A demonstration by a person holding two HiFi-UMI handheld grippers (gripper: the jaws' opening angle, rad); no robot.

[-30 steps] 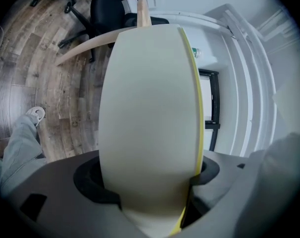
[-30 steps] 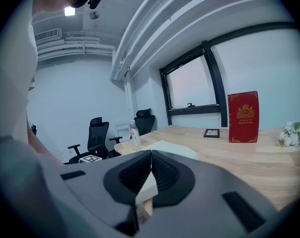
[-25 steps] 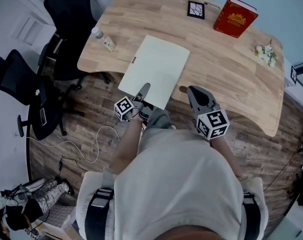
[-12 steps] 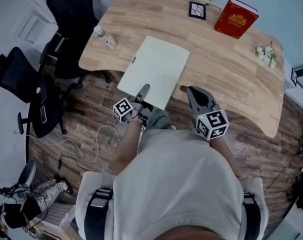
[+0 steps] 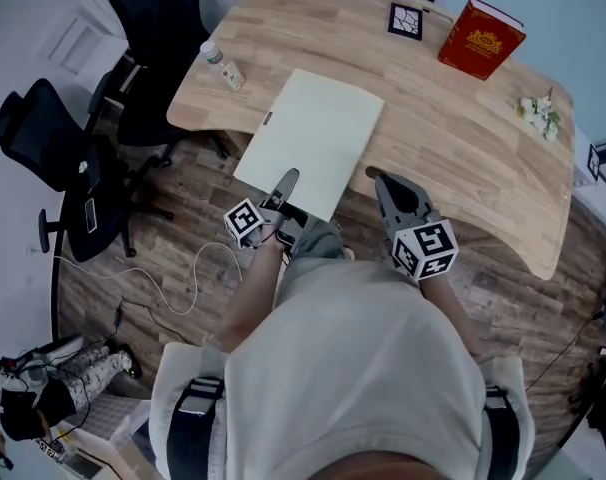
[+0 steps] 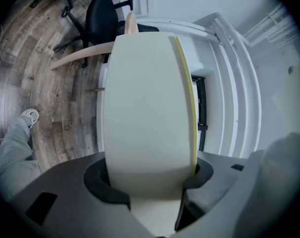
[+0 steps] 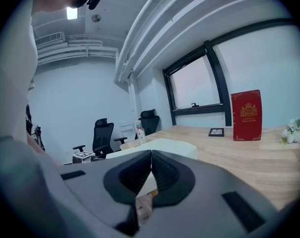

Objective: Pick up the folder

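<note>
I see the folder (image 5: 313, 138), pale cream, lying on the left half of the wooden table (image 5: 463, 158). Its near end sticks out over the table edge at 6 o'clock, toward the person.

The left gripper (image 5: 285, 182) meets the folder at that near edge, at about 6 o'clock of the folder. In the left gripper view the folder fills the whole gap between the two jaws. Both dark pads (image 6: 106, 185) lie against its faces, and a thin yellow edge shows on its right side. The jaws are closing, about halfway open, with the folder pinched between them.

The right gripper (image 5: 383, 180) hangs at 4 o'clock of the folder, just beside the table edge and apart from the folder. In the right gripper view its jaws are pressed together with nothing between them.

From the folder:
- A red book (image 5: 480, 38) stands at 1 o'clock near the far edge.
- A small black-framed picture (image 5: 405, 21) lies just left of the book.
- A bottle (image 5: 223, 66) stands at 10 o'clock near the left edge.
- Small white flowers (image 5: 538, 113) lie at 3 o'clock, well apart.

A black office chair (image 5: 53, 168) stands on the wooden floor at 9 o'clock of the table.
</note>
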